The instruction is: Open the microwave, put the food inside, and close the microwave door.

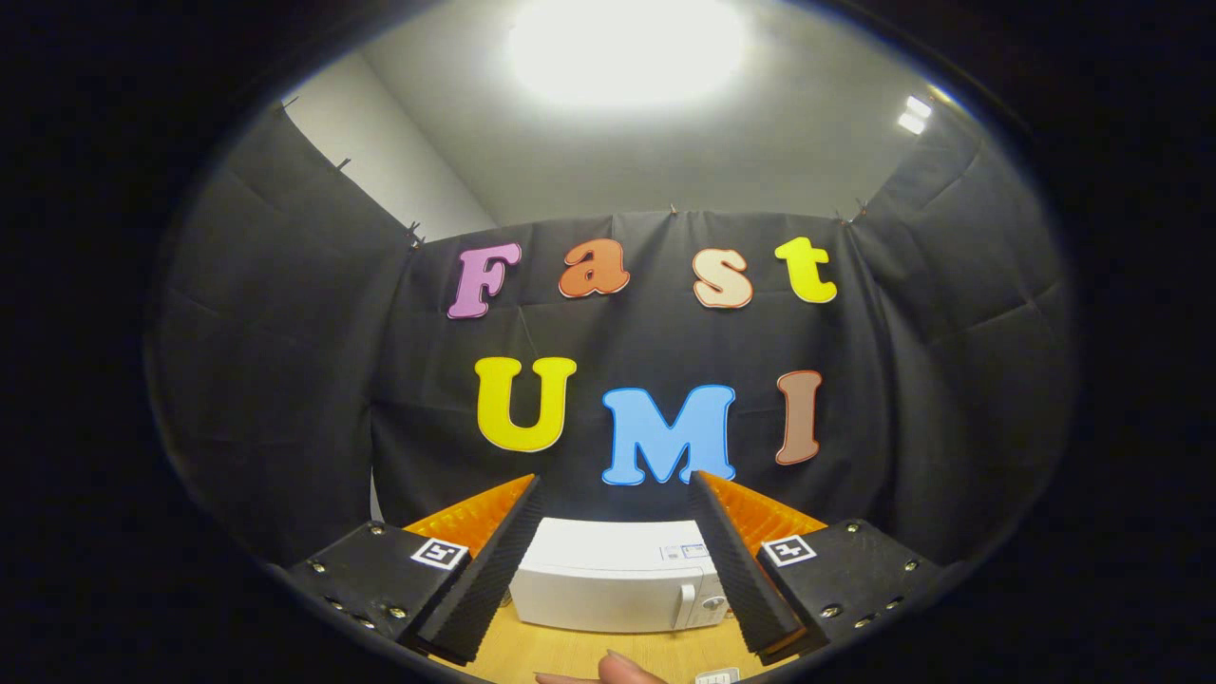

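Gripper view is looking forward and slightly upward along the two fingers of the gripper (616, 560), which are standing wide apart and holding nothing. The black ribbed pads (489, 570) are facing each other across the gap, with orange backing showing behind them and a small square marker sitting on each black finger block. The white microwave (617, 581) is sitting beyond the fingers, framed in the gap between them, resting on a pale wooden table (570, 655). Its door is looking closed, with an upright handle (686, 605) and a round knob (712, 602) at its right-hand end. A fingertip of a person's hand (617, 673) is poking in low between the fingers, nearer than the microwave and apart from it. Nothing is lying between the fingers and the microwave front besides that fingertip. The food cannot be told from here. Black cloth is hanging behind and to both sides of the microwave, and a bright ceiling light (627, 47) is glaring overhead
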Tool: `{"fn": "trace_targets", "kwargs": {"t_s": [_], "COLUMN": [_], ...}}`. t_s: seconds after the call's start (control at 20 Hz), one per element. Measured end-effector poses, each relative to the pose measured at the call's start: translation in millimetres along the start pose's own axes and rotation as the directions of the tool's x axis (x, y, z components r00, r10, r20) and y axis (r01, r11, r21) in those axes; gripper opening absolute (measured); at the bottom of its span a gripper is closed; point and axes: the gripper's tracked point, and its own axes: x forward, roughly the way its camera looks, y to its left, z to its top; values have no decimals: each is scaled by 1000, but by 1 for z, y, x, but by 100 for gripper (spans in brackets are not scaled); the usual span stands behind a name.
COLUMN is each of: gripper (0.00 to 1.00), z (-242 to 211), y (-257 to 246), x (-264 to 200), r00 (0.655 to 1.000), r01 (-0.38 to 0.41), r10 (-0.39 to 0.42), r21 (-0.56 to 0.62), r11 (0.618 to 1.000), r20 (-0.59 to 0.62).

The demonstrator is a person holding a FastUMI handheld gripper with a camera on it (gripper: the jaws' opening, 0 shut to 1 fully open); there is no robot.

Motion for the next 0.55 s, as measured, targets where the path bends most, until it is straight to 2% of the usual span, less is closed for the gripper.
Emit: {"fn": "trace_targets", "kwargs": {"t_s": [0.2, 0.55], "gripper": [97, 97], "z": [1, -3], "y": [-8, -9], "x": [4, 5], "r00": [1000, 1000], "r01": [22, 6], "r10": [-22, -6], "r21": [-1, 15], "r11": [1000, 1000], "r20": [2, -11]}}
